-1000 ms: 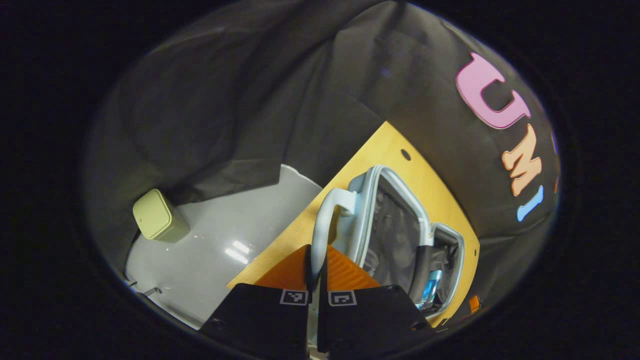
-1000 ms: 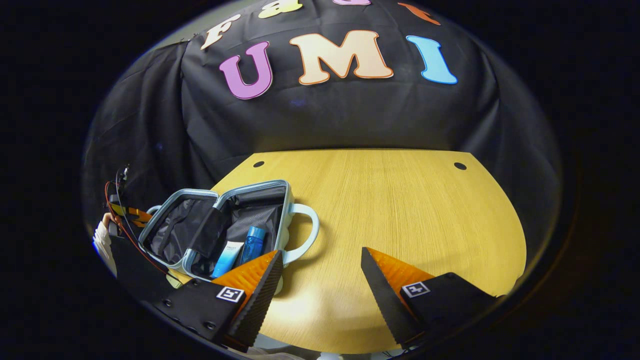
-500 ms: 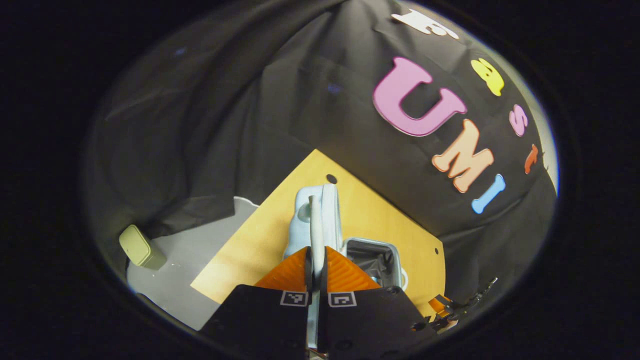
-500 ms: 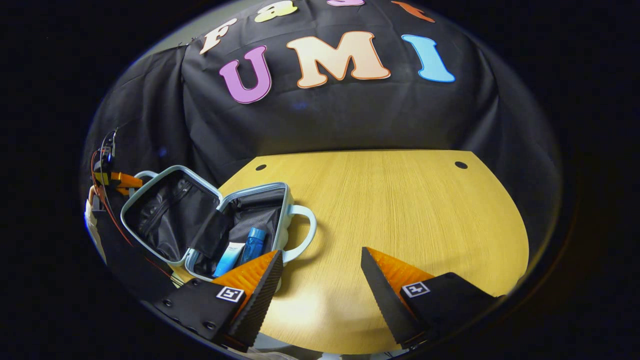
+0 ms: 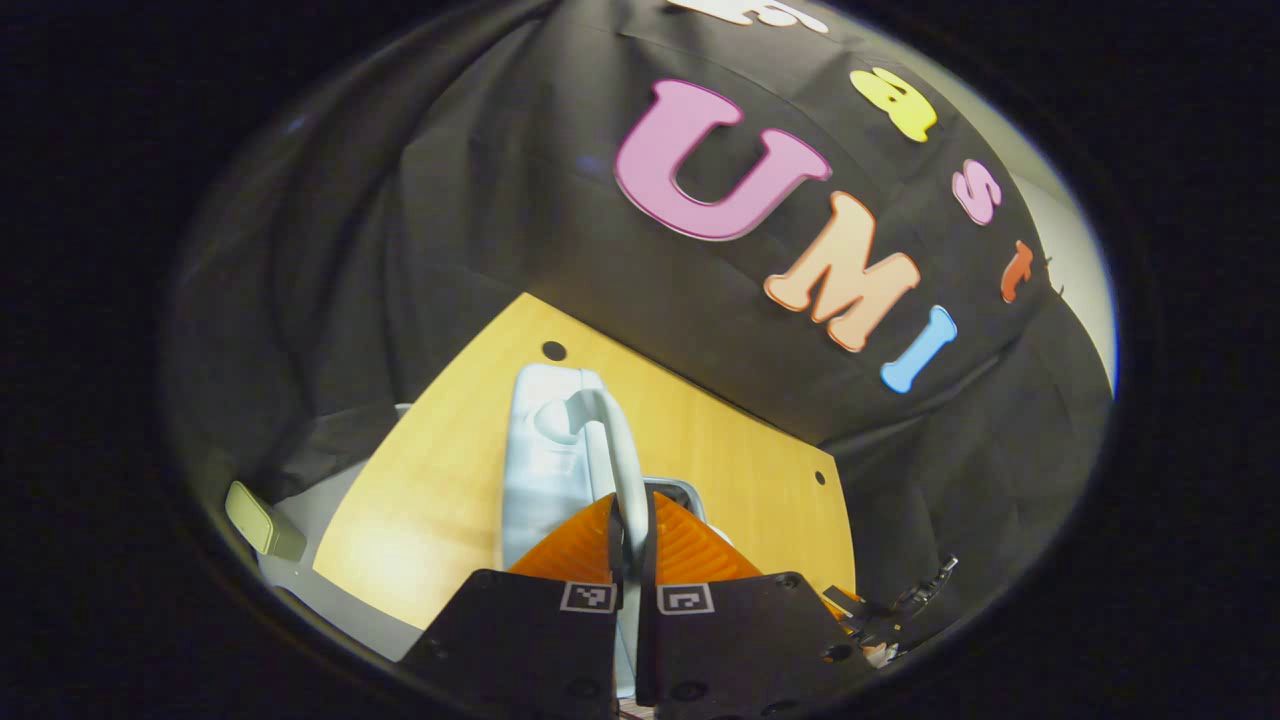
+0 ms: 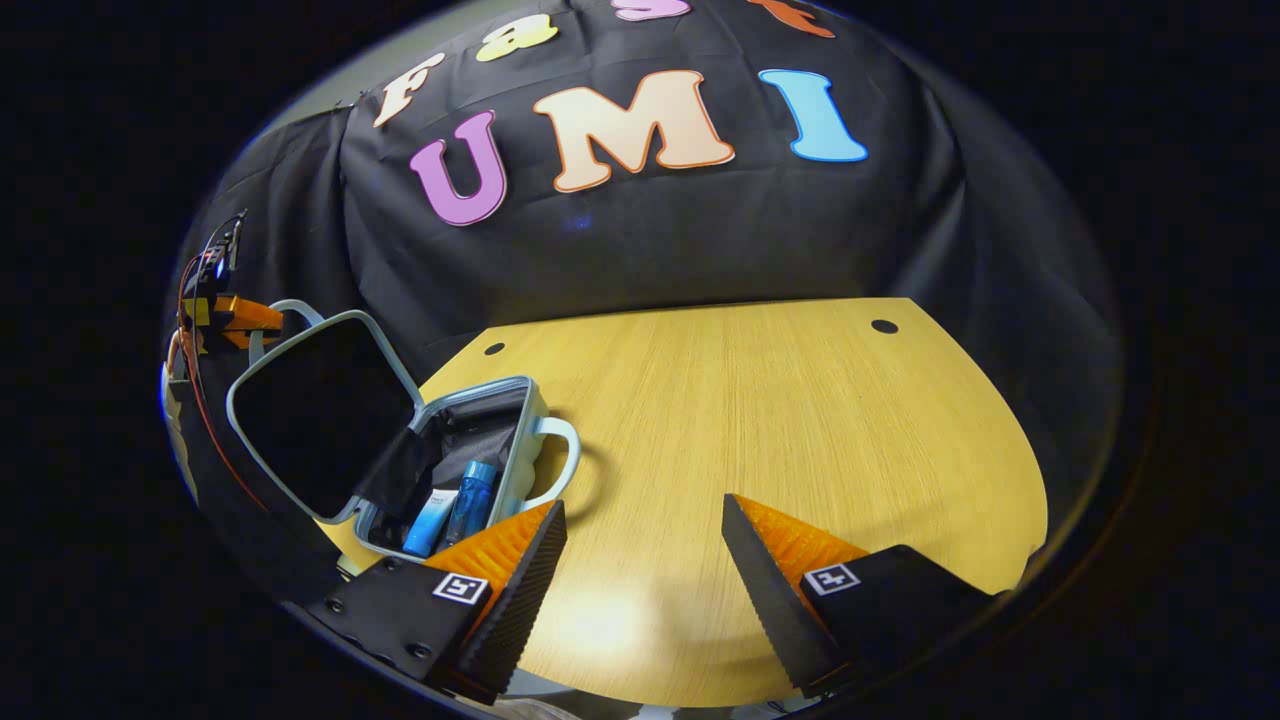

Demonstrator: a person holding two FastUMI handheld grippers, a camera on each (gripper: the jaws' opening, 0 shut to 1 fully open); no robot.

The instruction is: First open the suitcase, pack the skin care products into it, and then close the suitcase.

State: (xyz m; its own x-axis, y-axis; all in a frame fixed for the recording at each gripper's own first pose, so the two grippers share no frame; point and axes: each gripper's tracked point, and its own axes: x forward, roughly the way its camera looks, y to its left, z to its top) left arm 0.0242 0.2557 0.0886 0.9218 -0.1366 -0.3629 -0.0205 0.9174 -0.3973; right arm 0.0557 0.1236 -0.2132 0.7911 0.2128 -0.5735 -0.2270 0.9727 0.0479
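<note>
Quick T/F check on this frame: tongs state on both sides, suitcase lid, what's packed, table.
1. The left tongs are shut on the pale blue lid handle. True.
2. The right tongs hold a bottle. False: they are open and hold nothing, above the wooden table.
3. The pale blue hard-shell suitcase is fully closed. False: its lid is raised partway.
4. A blue bottle and a blue-and-white tube lie inside the suitcase. True.
</note>
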